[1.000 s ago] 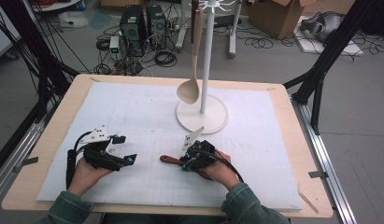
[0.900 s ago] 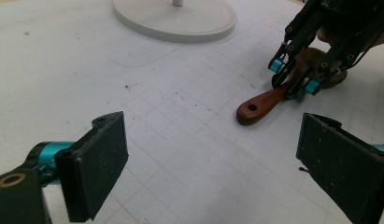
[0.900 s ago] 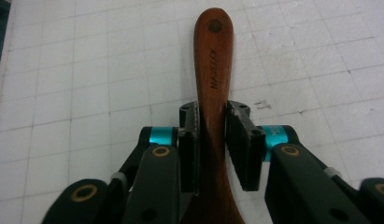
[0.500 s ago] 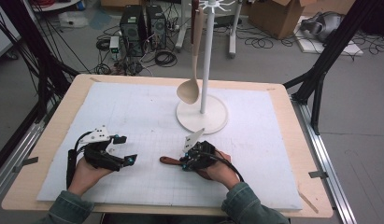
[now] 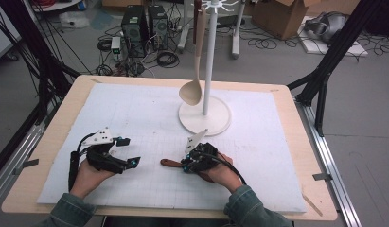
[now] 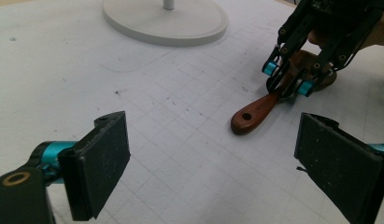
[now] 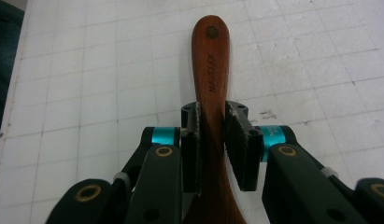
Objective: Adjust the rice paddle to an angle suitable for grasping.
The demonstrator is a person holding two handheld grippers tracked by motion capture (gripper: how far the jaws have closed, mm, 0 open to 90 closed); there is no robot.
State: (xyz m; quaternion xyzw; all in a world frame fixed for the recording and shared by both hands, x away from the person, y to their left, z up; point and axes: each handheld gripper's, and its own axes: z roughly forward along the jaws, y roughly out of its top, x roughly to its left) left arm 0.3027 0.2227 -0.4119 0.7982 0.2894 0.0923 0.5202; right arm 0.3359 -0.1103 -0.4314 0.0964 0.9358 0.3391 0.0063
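A dark brown wooden spoon (image 7: 209, 60) lies flat on the white gridded mat, its handle end with a hole pointing left in the high view (image 5: 169, 163). My right gripper (image 7: 213, 140) is shut on the spoon's handle, one pad against each side, low over the mat (image 5: 185, 164). The left gripper view shows the same grip from the side, with the right gripper (image 6: 288, 79) over the spoon (image 6: 252, 114). My left gripper (image 5: 129, 151) rests at the mat's front left, open with nothing between its pads (image 6: 213, 154), and it points toward the spoon.
A white stand with a round base (image 5: 204, 116) rises at the middle back of the mat, and a pale ladle (image 5: 192, 90) hangs from its top. The mat (image 5: 135, 109) covers a wooden table. Cables, computer cases and boxes lie on the floor beyond.
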